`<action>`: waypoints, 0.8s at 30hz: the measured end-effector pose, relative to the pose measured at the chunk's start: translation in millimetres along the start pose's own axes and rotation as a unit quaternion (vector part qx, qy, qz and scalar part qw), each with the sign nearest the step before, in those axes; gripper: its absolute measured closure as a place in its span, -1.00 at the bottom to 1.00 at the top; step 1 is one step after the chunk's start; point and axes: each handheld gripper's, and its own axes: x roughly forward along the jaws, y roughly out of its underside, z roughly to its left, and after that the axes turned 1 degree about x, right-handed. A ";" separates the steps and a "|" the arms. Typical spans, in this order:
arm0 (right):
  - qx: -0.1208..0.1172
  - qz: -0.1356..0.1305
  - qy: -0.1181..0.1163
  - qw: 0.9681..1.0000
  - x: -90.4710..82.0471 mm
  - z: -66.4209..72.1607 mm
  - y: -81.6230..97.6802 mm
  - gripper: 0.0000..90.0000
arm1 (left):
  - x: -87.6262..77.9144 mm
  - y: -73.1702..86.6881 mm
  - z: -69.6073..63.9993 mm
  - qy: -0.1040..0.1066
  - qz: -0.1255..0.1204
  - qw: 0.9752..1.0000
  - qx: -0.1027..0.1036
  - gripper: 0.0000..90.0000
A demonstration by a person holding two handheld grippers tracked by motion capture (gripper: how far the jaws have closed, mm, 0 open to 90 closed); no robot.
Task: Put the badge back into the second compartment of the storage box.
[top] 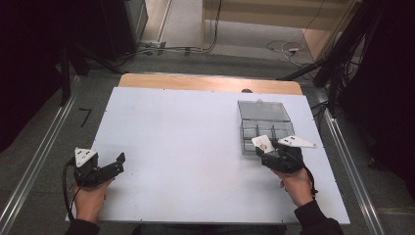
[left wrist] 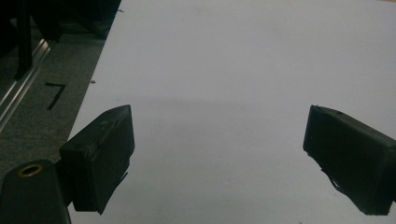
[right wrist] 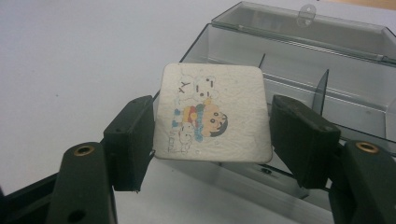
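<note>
The white square card (right wrist: 213, 114) with its cartoon print of a child in a striped top sits between my right jaws, clamped by its two side edges, face turned up toward me. In the right gripper view it hangs just in front of the near wall of the clear plastic organizer box (right wrist: 299, 70), above the white tabletop (right wrist: 70, 56). From the high view I see my right gripper (top: 266, 149) holding the card (top: 263, 143) at the near left corner of the box (top: 264, 122), which stands on the right half of the table (top: 186, 147) with its hinged lid (top: 262, 109) laid open on the far side. Thin dividers split the box into several small compartments; I cannot tell what, if anything, lies in them.

My left gripper (top: 117, 161) rests near the table's front left corner, well apart from the box and the card. Its jaws stand wide, with bare white table between them in the left gripper view, gripping nothing. Beyond the table's left edge, a black mark shaped like a 7 (left wrist: 56, 94) sits on the grey floor.
</note>
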 end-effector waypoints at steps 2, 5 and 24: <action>0.002 0.000 0.002 1.000 1.2 -1.1 -0.8 -0.31 | 0.0 0.0 0.0 0.000 0.000 1.000 0.000 -0.80; 0.002 0.000 0.005 1.000 2.9 -2.8 -1.7 -0.31 | -0.2 0.0 -0.1 0.000 0.000 1.000 0.000 -0.80; 0.011 -0.001 0.022 1.000 10.0 -16.3 -9.1 -0.31 | -0.3 0.0 -0.1 -0.001 0.000 1.000 0.000 -0.80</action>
